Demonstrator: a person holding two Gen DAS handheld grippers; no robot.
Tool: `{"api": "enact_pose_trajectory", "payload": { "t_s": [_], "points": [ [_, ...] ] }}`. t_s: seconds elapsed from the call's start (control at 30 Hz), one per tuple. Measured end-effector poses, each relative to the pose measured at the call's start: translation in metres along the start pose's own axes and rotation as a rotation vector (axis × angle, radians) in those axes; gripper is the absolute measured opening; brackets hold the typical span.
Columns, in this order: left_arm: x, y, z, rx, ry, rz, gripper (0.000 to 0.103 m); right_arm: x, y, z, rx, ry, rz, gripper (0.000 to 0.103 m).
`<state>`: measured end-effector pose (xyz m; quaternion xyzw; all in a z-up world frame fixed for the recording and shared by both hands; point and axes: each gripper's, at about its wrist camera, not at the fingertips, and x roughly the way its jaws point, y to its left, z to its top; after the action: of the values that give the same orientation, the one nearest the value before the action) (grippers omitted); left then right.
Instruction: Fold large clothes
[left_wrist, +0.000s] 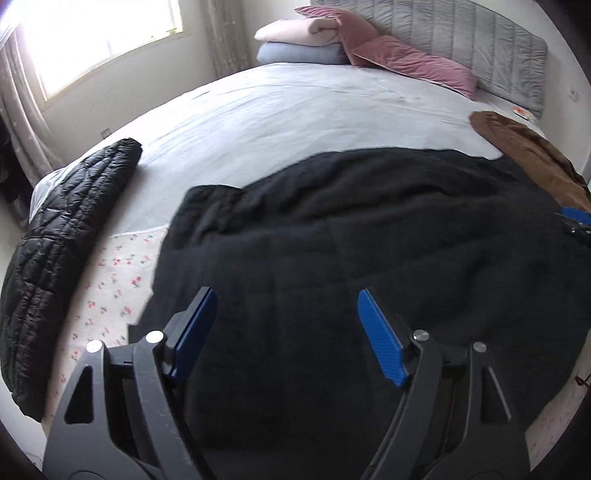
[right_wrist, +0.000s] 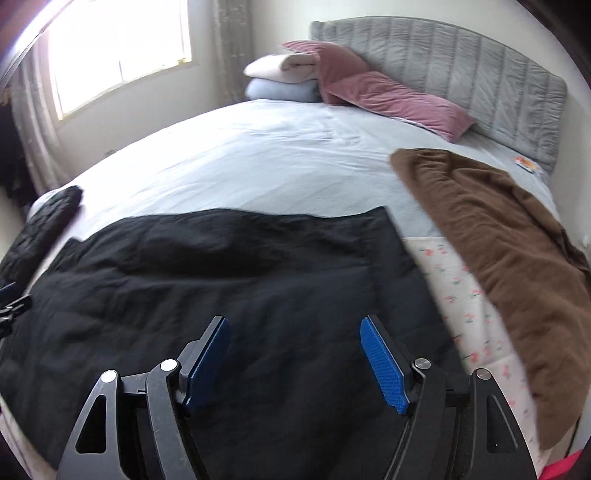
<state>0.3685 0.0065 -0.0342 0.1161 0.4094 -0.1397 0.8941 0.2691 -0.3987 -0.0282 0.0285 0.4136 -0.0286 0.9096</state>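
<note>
As both pairs of tongs stand apart and empty, the left tongs (left_wrist: 286, 332) and right tongs (right_wrist: 293, 360) are each held over the black garment (left_wrist: 351, 240), which is spread across the lower half of either frame, long axis left to right on the bed (left_wrist: 277, 110). A black quilted jacket (left_wrist: 59, 236) is noted at left, a brown garment (right_wrist: 498, 240) at right, pillows (left_wrist: 332, 37) at the top; nothing is seen to obstruct.

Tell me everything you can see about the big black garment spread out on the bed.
The large black fleecy garment lies spread nearly flat across the near part of the bed, softly rumpled. It covers white floral bedding and a pale sheet. Its right edge lies beside a brown fuzzy garment; a black quilted jacket lies to its left. Neither gripper holds it.
</note>
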Motion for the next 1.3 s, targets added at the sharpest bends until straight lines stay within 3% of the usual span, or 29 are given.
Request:
{"api": "enact_pose_trajectory", "payload": {
  "t_s": [0.07,0.13,0.17,0.3,0.4,0.53,0.6,0.77,0.93,1.1,1.2,1.3],
  "points": [
    [0.005,0.003,-0.025,-0.015,0.029,-0.002,0.079,0.001,0.015,-0.024,-0.032,0.026,-0.005,0.076],
    [0.015,0.031,-0.054,-0.082,0.068,-0.012,0.08,0.01,0.002,-0.053,-0.002,0.087,-0.016,0.076],
    [0.012,0.045,-0.066,-0.103,0.049,-0.008,0.081,0.01,-0.013,-0.065,0.022,0.082,-0.022,0.076],
    [-0.016,0.085,-0.093,-0.112,0.051,0.128,0.081,-0.017,-0.058,-0.088,-0.007,0.051,-0.205,0.076],
    [-0.047,0.09,-0.096,-0.18,0.07,0.15,0.083,-0.053,-0.063,-0.088,0.041,0.055,-0.208,0.076],
    [-0.093,0.061,-0.102,-0.191,0.063,0.14,0.084,-0.105,-0.045,-0.092,0.058,0.014,-0.136,0.077],
    [-0.117,0.038,-0.108,-0.176,0.064,0.138,0.092,-0.132,-0.025,-0.099,0.058,0.004,-0.109,0.081],
    [-0.161,-0.01,-0.136,-0.217,0.094,0.044,0.102,-0.176,0.02,-0.131,0.07,0.0,-0.063,0.089],
    [-0.167,-0.058,-0.162,-0.181,0.105,0.02,0.102,-0.179,0.061,-0.166,0.074,0.033,-0.073,0.093],
    [-0.16,-0.082,-0.189,-0.19,0.139,0.057,0.102,-0.166,0.09,-0.186,0.017,0.051,-0.098,0.094],
    [-0.159,-0.081,-0.193,-0.212,0.15,0.036,0.102,-0.168,0.099,-0.19,0.014,0.037,-0.096,0.094],
    [-0.159,-0.078,-0.193,-0.229,0.136,0.066,0.102,-0.165,0.102,-0.194,0.02,0.042,-0.101,0.094]
  ]
}}
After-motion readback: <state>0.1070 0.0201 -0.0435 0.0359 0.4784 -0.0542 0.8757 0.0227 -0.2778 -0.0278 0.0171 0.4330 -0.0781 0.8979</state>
